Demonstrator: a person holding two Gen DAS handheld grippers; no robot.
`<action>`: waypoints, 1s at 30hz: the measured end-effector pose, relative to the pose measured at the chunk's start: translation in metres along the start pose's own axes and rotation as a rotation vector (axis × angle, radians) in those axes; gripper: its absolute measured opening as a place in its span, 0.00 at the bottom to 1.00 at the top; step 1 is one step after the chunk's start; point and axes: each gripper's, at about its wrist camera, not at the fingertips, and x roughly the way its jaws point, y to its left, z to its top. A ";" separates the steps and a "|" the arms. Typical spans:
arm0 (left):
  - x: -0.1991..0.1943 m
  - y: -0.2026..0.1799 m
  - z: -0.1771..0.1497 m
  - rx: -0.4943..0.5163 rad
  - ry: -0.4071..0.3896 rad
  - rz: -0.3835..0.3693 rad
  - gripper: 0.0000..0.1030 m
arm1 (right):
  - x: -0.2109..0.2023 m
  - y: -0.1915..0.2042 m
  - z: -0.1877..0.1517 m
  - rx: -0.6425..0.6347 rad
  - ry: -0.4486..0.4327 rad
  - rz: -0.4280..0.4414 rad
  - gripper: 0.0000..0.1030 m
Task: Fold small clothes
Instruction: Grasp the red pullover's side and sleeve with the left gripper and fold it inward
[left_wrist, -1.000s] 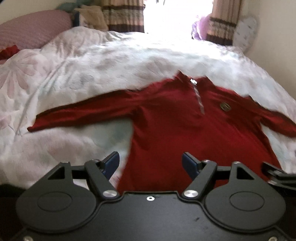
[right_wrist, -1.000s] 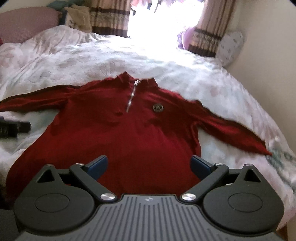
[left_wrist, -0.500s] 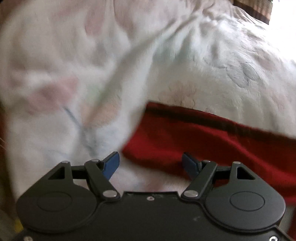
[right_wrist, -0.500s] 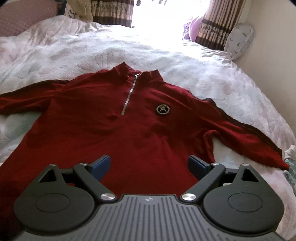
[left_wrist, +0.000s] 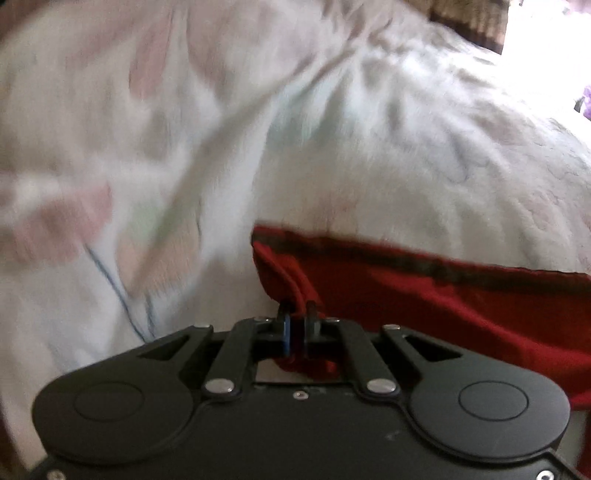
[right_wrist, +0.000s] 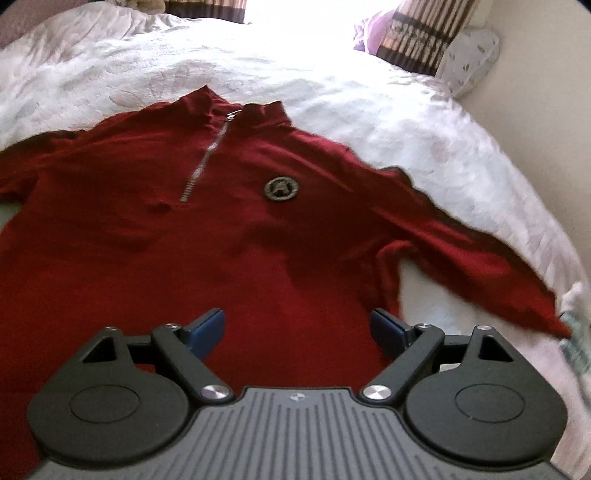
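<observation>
1. While spread face-up on the floral bed cover (right_wrist: 424, 122), the red zip-neck top (right_wrist: 207, 236) is seen with a round chest badge (right_wrist: 281, 189) bearing an "A".
2. Its sleeve cuff (left_wrist: 291, 284) is pinched by the left gripper (left_wrist: 297, 328), fingers closed.
3. The right gripper (right_wrist: 297, 328) is held over the hem, fingers wide, nothing gripped.

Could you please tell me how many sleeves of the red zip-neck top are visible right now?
2. One sleeve lies stretched out to the right on the white bedspread; the other sleeve's cuff is pinched in the left gripper.
</observation>
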 end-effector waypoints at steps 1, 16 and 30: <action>-0.011 -0.003 0.004 -0.005 -0.041 -0.009 0.04 | 0.002 -0.004 0.001 -0.014 -0.006 -0.024 1.00; -0.225 -0.283 0.049 0.281 -0.376 -0.377 0.04 | 0.058 -0.098 -0.027 0.110 0.019 -0.234 1.00; -0.312 -0.423 -0.085 0.706 -0.385 -0.607 0.52 | 0.054 -0.118 -0.035 0.202 0.037 -0.143 1.00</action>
